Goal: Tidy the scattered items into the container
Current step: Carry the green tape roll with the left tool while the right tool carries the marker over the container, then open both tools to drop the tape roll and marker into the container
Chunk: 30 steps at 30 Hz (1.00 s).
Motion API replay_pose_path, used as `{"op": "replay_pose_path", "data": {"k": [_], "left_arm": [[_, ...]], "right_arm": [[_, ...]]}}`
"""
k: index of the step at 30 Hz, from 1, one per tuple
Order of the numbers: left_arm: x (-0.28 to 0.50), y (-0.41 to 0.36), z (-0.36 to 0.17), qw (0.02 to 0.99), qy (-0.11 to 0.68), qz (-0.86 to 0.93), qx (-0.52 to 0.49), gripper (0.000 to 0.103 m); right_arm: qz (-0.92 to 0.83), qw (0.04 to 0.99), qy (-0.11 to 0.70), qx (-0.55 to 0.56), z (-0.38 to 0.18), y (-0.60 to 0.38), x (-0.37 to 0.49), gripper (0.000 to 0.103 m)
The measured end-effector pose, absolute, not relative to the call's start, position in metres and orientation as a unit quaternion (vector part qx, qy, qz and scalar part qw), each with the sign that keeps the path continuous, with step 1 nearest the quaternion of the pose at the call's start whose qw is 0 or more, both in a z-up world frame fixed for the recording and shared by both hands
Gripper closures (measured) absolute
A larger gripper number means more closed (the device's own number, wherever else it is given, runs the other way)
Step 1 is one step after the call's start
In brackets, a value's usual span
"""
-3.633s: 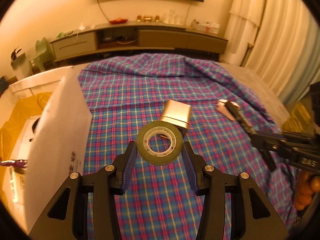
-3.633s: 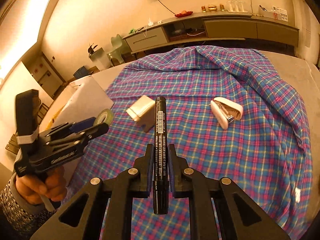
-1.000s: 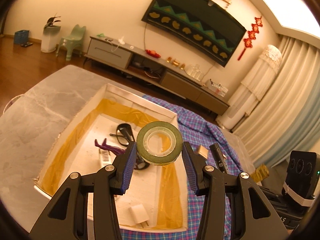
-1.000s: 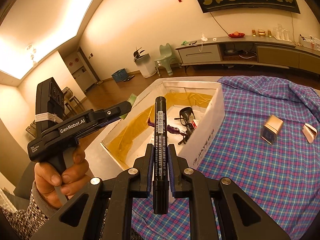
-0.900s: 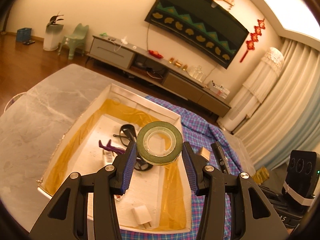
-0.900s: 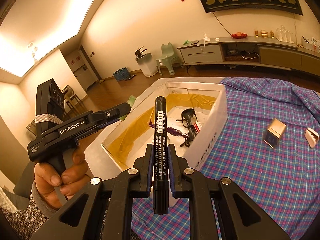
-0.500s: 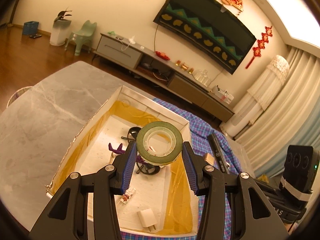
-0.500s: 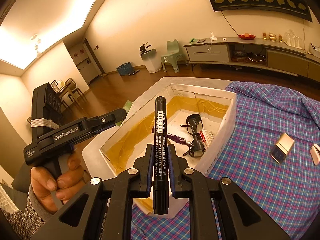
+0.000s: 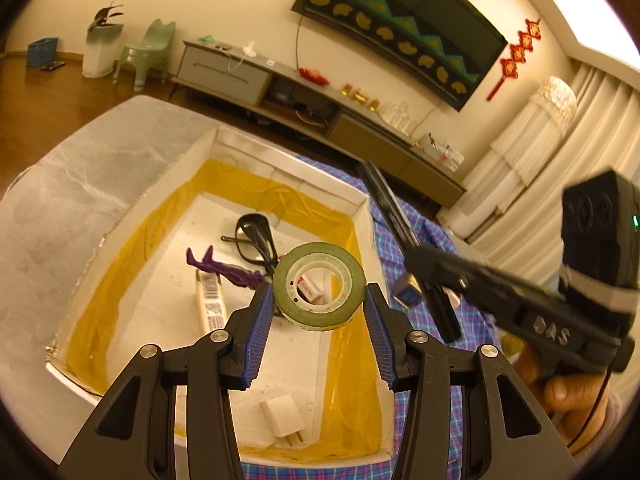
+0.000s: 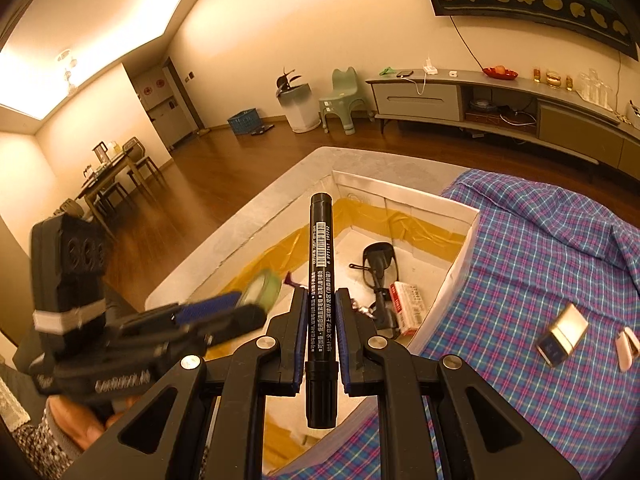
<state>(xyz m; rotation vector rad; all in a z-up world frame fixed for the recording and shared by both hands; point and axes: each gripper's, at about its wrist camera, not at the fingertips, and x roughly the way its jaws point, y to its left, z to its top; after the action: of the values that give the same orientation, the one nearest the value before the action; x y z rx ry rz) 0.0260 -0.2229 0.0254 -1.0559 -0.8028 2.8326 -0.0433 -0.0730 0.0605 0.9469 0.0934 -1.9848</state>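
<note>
My left gripper [image 9: 319,306] is shut on a green tape roll [image 9: 319,285] and holds it above the white box [image 9: 362,200] with yellow lining. My right gripper [image 10: 321,312] is shut on a black marker [image 10: 320,280], which points over the box's near wall [image 10: 460,276]. In the left wrist view the marker [image 9: 400,236] and the right gripper [image 9: 432,308] sit by the box's right wall. In the right wrist view the left gripper [image 10: 244,304] and the tape roll [image 10: 264,288] are blurred over the box.
Inside the box lie black glasses [image 9: 256,236], a purple figure [image 9: 224,266], a white tube [image 9: 210,304], a white charger [image 9: 282,416] and a red-white pack [image 10: 406,308]. On the plaid cloth [image 10: 560,280] lie a small gold box [image 10: 564,334] and a pink stapler [image 10: 628,348].
Both grippers have moved over the box with their loads still held. The marker has swung in closer beside the tape roll. The left gripper is in motion, blurred in the right wrist view.
</note>
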Motion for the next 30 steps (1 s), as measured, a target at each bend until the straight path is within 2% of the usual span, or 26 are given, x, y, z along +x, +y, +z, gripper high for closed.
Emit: {"op": "replay_pose_path", "data": {"k": [30], "left_arm": [[0.003,-0.190,-0.017,0.018,-0.206,0.879,-0.429,0.055]], "right_arm": [[-0.785,0.430,0.201,0.398,0.020,-0.143,-0.120,0.088]]}}
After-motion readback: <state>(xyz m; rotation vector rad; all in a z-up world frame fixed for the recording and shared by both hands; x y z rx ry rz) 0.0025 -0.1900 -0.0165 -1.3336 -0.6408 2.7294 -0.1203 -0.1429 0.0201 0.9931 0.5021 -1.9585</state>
